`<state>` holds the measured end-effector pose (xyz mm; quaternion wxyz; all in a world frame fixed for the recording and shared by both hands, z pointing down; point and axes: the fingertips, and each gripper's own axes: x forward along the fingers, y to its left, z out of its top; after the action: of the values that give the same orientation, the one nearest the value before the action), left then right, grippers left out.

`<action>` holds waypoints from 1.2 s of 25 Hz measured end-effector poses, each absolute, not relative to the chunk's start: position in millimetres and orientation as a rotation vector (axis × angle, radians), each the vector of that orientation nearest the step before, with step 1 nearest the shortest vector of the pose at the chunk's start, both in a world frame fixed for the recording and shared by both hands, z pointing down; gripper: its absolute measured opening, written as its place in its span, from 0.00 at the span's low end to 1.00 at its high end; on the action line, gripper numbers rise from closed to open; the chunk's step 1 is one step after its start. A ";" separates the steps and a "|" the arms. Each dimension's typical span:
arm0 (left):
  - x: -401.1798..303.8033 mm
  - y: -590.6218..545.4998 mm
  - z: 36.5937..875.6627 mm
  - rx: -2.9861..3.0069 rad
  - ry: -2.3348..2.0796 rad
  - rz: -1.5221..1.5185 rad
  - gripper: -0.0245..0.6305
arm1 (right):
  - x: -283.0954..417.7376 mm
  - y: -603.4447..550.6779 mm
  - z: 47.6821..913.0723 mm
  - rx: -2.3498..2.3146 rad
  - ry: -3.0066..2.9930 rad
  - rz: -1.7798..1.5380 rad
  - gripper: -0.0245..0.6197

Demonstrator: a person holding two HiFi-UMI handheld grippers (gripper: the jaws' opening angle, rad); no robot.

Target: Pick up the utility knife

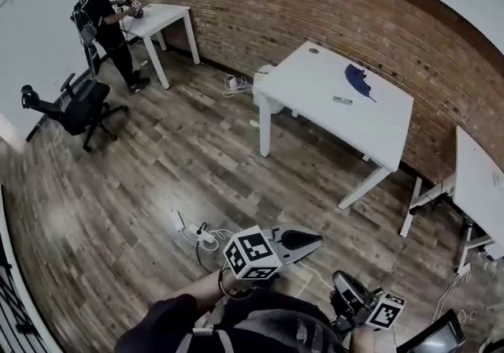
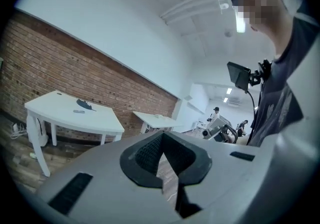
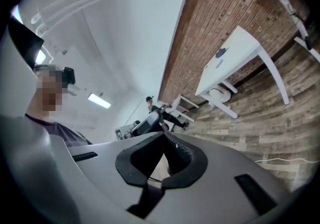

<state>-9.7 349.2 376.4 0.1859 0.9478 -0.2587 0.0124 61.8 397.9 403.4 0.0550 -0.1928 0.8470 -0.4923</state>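
Both grippers are empty, jaws closed tip to tip. The left gripper (image 2: 161, 138) and right gripper (image 3: 164, 137) sit low in front of the person, roughly level, with nothing between either pair of pads. I take the knife (image 1: 342, 100) to be the small grey bar lying on the white table (image 1: 315, 79), just beside a dark blue thing (image 1: 358, 80). From this far off I cannot be sure which of the two it is. The table is well apart from the person, across open floor (image 1: 157, 170), so the pick looks not yet begun. The first risk is choosing the wrong item, since the two lie close together and both show little detail. The second is the walk over: a power strip (image 1: 198, 235) lies on the floor near the person's feet, just left of the left gripper in the head view, and a foot could catch on it. The third is the reach itself. The jaws need to open before they arrive, because closed tips would only push the knife along the smooth top, perhaps off the edge. A thin, flat bar on a hard surface also offers little to pinch, so a shallow or off-centre grip could let it slide out on the lift. Whether the blade is out cannot be seen from here; if it is, the grip belongs on the handle.
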 end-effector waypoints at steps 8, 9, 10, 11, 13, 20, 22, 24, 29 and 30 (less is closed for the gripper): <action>-18.9 322.8 400.5 2.581 -0.803 -0.011 0.03 | 33.3 369.8 420.0 -0.287 2.608 -1.628 0.04; -17.5 320.8 402.8 2.576 -0.811 -0.002 0.03 | 33.2 365.4 421.0 -0.267 2.619 -1.616 0.04; -18.0 316.3 402.2 2.575 -0.829 0.004 0.03 | 33.6 358.3 419.3 -0.252 2.645 -1.580 0.04; -19.8 308.2 397.7 2.578 -0.857 0.010 0.03 | 34.0 347.7 413.5 -0.237 2.680 -1.525 0.04; -21.4 284.4 379.5 2.602 -0.933 0.029 0.03 | 36.8 321.8 392.7 -0.195 2.727 -1.409 0.04; 32.1 219.6 361.0 2.619 -1.013 0.076 0.03 | 98.9 269.3 399.7 -0.199 2.613 -1.510 0.04; 46.7 209.1 366.8 2.602 -1.013 0.098 0.03 | 118.7 255.1 403.2 -0.243 2.567 -1.535 0.04; 54.9 201.7 367.3 2.610 -1.014 0.120 0.03 | 133.3 244.0 405.5 -0.288 2.534 -1.539 0.04; 61.3 169.3 361.5 2.652 -1.026 0.152 0.03 | 147.4 212.3 415.1 -0.369 2.511 -1.571 0.04; 61.3 162.6 361.3 2.655 -1.026 0.149 0.03 | 148.0 206.1 414.9 -0.381 2.520 -1.563 0.04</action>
<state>61.3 162.6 361.3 0.1451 0.9217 -0.3561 0.0518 148.0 206.1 414.9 0.0759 -0.1269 0.8404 -0.5213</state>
